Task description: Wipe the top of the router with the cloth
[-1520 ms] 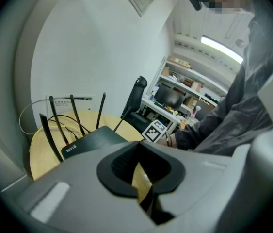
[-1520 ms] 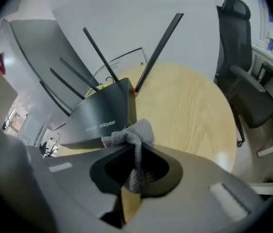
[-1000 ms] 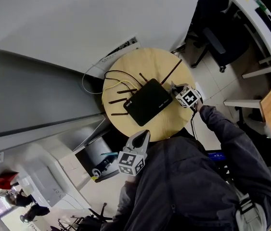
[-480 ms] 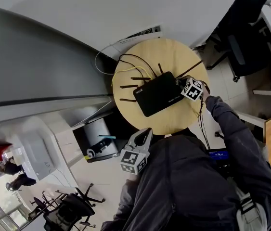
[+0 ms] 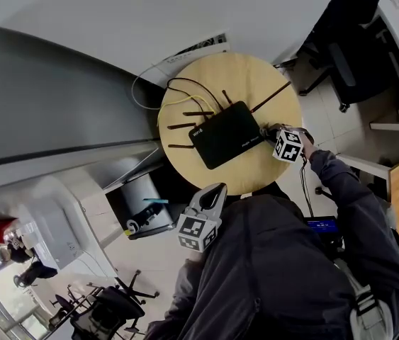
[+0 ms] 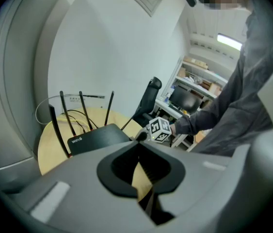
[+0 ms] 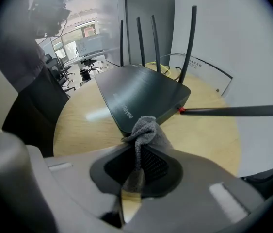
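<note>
A black router (image 5: 225, 134) with several thin antennas lies on a round wooden table (image 5: 256, 83). My right gripper (image 5: 270, 131) is at the router's right end, shut on a bunched grey cloth (image 7: 148, 130). In the right gripper view the cloth sits just in front of the router (image 7: 136, 93), at its near edge; I cannot tell if they touch. The antennas (image 7: 154, 38) stand upright behind it. My left gripper (image 5: 210, 198) hangs off the table's near edge by the person's body, its jaws together with nothing between them. The left gripper view shows the router (image 6: 97, 137) from afar.
Yellow and black cables (image 5: 185, 94) loop on the table behind the router, and a white cable (image 5: 142, 83) trails off the rim. A dark office chair (image 5: 348, 55) stands to the right. A grey partition (image 5: 50, 105) borders the left side.
My right gripper with the cloth has slid from over the router's right end back to just off its edge. The left gripper has stayed by the table's near rim.
</note>
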`<move>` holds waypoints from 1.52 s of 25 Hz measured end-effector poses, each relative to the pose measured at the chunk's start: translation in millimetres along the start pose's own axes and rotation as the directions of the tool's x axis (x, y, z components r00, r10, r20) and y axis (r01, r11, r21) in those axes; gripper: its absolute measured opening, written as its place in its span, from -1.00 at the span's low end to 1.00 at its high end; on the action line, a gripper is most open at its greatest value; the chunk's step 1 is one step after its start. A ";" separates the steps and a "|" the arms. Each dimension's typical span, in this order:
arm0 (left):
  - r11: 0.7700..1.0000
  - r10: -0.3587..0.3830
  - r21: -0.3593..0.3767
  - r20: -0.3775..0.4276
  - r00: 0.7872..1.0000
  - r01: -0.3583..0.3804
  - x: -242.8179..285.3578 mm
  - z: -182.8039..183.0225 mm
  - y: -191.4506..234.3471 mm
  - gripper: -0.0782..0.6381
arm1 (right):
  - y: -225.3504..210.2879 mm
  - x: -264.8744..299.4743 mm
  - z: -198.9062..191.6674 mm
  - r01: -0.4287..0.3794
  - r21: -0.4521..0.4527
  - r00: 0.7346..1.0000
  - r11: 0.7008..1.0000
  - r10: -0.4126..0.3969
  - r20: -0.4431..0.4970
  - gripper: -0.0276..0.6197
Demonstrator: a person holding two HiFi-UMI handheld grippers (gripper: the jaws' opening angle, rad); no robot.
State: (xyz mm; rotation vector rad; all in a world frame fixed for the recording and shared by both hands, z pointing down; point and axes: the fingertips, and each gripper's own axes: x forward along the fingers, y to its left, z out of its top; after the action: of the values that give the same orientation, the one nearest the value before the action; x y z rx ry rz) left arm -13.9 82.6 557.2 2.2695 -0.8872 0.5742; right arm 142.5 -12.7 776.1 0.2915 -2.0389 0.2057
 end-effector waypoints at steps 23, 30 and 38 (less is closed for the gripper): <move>0.990 -0.114 0.088 0.051 0.992 0.109 7.8 14.0 6.3 -0.78 | 49.7 -151.9 159.2 -0.046 0.395 0.852 0.918 -0.170 0.495 -0.83; 0.985 -0.147 0.104 0.079 0.986 0.138 2.5 16.9 17.4 -0.78 | 74.1 -171.2 189.5 -0.025 0.350 0.838 0.937 -0.171 0.518 -0.83; 0.975 -0.181 0.145 0.089 0.979 0.167 -4.0 18.9 23.9 -0.78 | 89.8 -167.1 205.4 0.022 0.311 0.843 0.950 -0.185 0.505 -0.83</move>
State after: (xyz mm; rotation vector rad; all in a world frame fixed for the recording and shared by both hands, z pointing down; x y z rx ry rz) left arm -30.7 57.6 550.9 2.4895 -0.7047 0.4564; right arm 17.9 37.7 531.0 0.7125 -2.5317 0.3994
